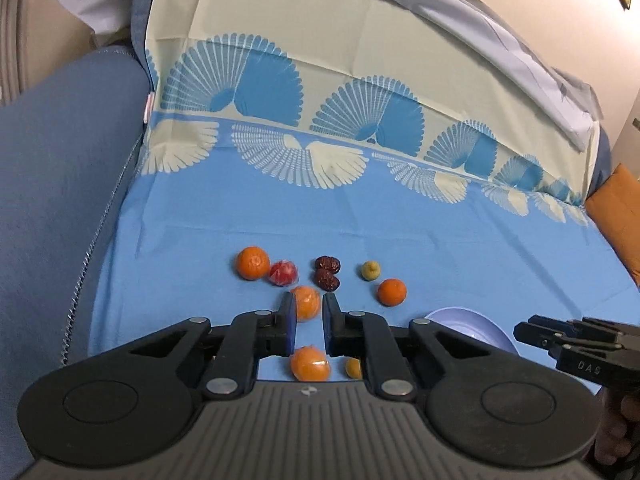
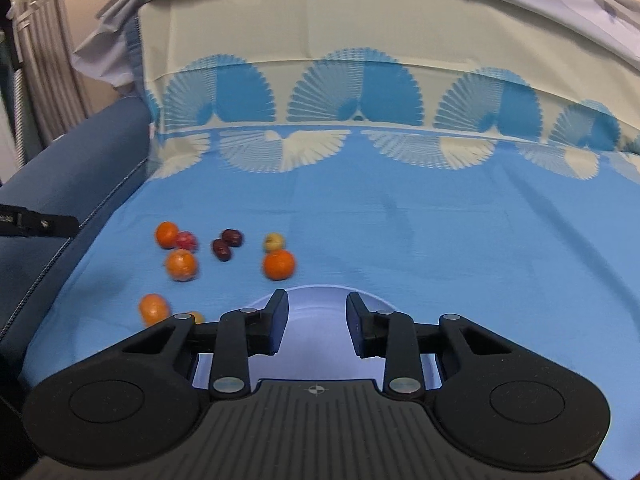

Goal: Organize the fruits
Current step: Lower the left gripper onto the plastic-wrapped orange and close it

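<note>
Several fruits lie on a blue cloth. In the left wrist view: an orange, a red fruit, two dark dates, a small yellow-green fruit, an orange, an orange just beyond the fingertips, an orange and a small yellow fruit under the gripper. My left gripper is open and empty. A lilac bowl sits to its right. My right gripper is open and empty above the bowl; it also shows in the left wrist view.
The cloth covers a blue sofa with an armrest at the left and a draped backrest behind. An orange cushion is at the right. In the right wrist view, the fruits lie left of the bowl.
</note>
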The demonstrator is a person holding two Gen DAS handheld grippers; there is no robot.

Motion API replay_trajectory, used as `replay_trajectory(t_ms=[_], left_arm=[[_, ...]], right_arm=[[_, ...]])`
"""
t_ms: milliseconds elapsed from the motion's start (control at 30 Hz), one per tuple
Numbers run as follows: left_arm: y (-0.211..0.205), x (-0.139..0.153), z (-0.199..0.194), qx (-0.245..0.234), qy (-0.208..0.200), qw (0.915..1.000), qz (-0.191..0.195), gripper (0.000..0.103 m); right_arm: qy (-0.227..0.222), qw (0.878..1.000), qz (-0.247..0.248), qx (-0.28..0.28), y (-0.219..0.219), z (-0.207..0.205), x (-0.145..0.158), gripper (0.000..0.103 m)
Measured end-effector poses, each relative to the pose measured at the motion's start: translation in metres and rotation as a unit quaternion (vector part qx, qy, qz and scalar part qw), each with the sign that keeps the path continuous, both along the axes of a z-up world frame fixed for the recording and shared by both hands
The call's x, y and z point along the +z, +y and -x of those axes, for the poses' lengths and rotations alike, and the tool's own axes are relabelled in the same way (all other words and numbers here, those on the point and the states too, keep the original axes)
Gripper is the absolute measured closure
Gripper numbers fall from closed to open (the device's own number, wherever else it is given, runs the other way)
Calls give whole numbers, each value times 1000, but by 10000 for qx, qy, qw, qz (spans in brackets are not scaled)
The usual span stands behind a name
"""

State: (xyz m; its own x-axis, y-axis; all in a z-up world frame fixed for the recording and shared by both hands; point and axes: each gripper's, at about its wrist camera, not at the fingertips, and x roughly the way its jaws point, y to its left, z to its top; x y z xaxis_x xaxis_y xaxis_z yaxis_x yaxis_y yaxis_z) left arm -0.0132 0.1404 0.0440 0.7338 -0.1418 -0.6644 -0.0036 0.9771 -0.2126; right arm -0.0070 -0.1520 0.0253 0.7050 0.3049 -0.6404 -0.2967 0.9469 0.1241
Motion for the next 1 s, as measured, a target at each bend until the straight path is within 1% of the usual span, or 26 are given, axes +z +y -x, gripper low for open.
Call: replay_trajectory(t_ms=[67,133,200,233,267,333,400,433,467,600,833,900,933,1000], left_arm=[[9,-22,-4,95,285,9992,267,89],[14,-37,-12,280,530,9977,321,89],[17,-47,-20,349,663,9963,421,86],[17,-52,-23,370,703,9953,561,79],[18,-57,-25,391,723,9940,715,68],[18,-68,-30,412,833,9915,913,62],[14,-75,-32,437,909,9915,822,61],[12,-77,-33,458,913,9921,728,53],[10,-79,-34,453,909,9925,682,50],[5,-86,-39,351,987,9923,665,50],[0,-102,-51,273,1261,9893,677,51],[-3,-104,-52,169,1310,9892,639,59],[-5,-105,-52,144,1345,9889,619,65],[-1,-103,-50,272,1219,9900,652,66]], right_arm=[[18,9999,0,100,7,0,0,69],[85,9997,23,227,17,1,-1,68],[124,9992,99,363,29,2,-2,67],[127,9988,149,442,34,3,-3,67],[119,9982,215,539,41,4,-5,67],[108,9969,331,703,52,6,-8,63],[100,9953,465,847,63,7,-11,59],[91,9946,509,900,68,7,-12,58],[85,9940,538,946,72,6,-13,58],[144,9919,580,1116,88,4,-17,58],[221,9854,943,1399,122,-2,-33,58],[239,9841,982,1458,130,-3,-37,58],[250,9834,1017,1480,134,-5,-39,58],[266,9820,1090,1520,141,-7,-41,58]])
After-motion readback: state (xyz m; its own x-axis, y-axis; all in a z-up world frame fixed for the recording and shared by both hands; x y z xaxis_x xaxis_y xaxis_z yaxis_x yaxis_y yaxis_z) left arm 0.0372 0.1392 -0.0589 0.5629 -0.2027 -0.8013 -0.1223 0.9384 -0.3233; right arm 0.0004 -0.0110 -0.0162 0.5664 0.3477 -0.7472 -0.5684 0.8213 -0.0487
